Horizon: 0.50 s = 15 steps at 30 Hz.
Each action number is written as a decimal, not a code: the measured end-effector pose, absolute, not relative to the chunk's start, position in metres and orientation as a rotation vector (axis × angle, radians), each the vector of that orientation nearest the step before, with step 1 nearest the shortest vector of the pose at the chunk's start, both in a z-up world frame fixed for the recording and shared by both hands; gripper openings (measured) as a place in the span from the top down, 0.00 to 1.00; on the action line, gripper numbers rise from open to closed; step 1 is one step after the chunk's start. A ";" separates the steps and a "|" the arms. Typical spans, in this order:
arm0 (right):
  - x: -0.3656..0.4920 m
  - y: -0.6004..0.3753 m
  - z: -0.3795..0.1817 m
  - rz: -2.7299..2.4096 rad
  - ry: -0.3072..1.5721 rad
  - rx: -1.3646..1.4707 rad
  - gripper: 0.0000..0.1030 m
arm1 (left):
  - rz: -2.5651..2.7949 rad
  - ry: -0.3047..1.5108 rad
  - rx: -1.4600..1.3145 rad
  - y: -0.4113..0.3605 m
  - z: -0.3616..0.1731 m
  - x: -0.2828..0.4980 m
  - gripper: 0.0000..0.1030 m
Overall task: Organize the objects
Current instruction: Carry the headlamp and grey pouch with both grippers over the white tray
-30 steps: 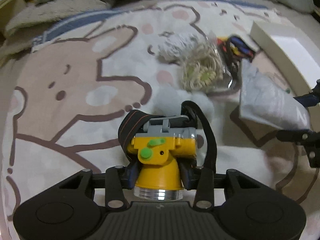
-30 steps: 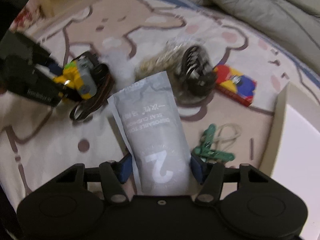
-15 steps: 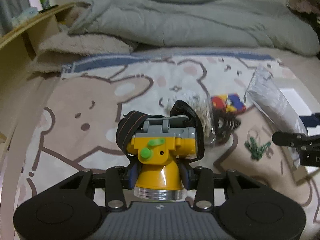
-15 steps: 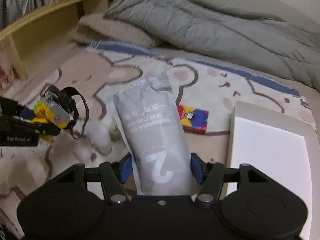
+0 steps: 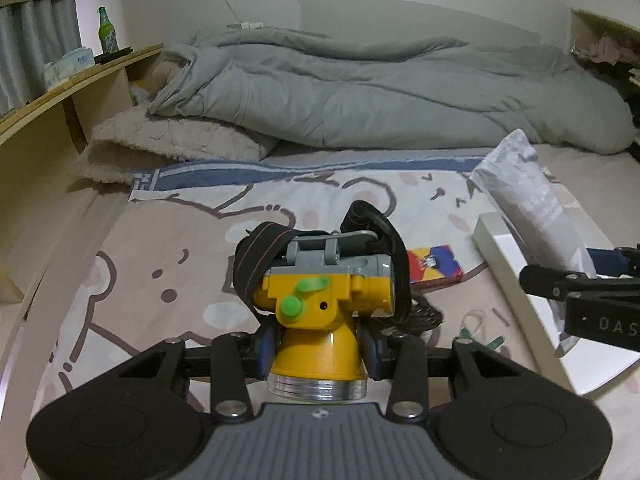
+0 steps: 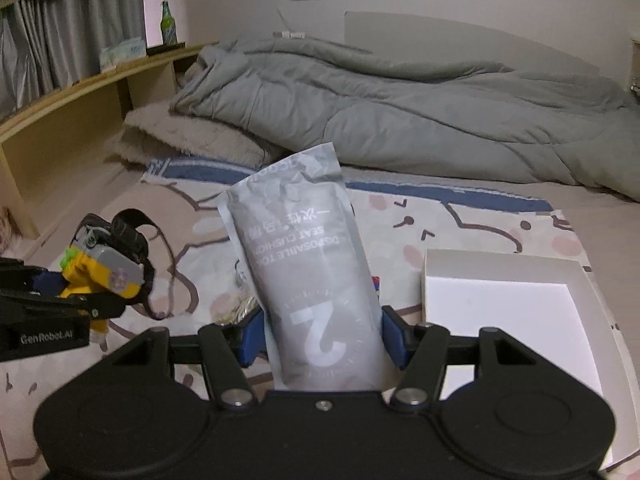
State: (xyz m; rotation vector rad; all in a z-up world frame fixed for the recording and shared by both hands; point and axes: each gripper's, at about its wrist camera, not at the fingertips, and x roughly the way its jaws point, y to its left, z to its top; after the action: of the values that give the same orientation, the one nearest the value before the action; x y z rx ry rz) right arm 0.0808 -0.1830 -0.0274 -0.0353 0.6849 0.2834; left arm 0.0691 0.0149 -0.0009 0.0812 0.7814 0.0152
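With both grippers loaded and raised above the bear-print bed cover (image 5: 168, 280), the step in hand reads as carrying toward the shallow white cardboard box (image 6: 500, 312) near the cover's right edge. Left gripper (image 5: 318, 346) pinches the yellow-and-grey plastic headlamp with black strap (image 5: 326, 296); right gripper (image 6: 322, 338) pinches the grey foil pouch (image 6: 308, 280), held upright. Next move likely calls for swinging each load over the box, lowering, then spreading the jaws; loose items remain mid-cover.

The room was dim and evenly lit, with a cool, greyish cast and only soft shadows. Both views were sharp at the centre, with no motion blur. Fisheye distortion bent the wooden shelf (image 5: 60, 92) and darkened the corners. The white box (image 6: 504, 304) glared faintly.
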 end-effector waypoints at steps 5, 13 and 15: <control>0.079 -0.191 -0.018 0.270 0.669 0.011 0.41 | 0.005 0.762 0.058 0.007 0.005 0.070 0.58; 0.081 -0.209 -0.007 0.239 0.659 0.029 0.41 | -0.019 0.750 0.071 -0.019 0.008 0.078 0.58; 0.082 -0.217 -0.004 0.219 0.648 0.016 0.41 | -0.032 0.749 0.072 -0.030 0.009 0.080 0.58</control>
State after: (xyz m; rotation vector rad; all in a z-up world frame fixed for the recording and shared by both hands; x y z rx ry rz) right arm 0.0821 -0.2171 -0.0035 0.0157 0.6480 0.2189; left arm 0.0804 -0.0296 0.0086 0.0723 0.7489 -0.0325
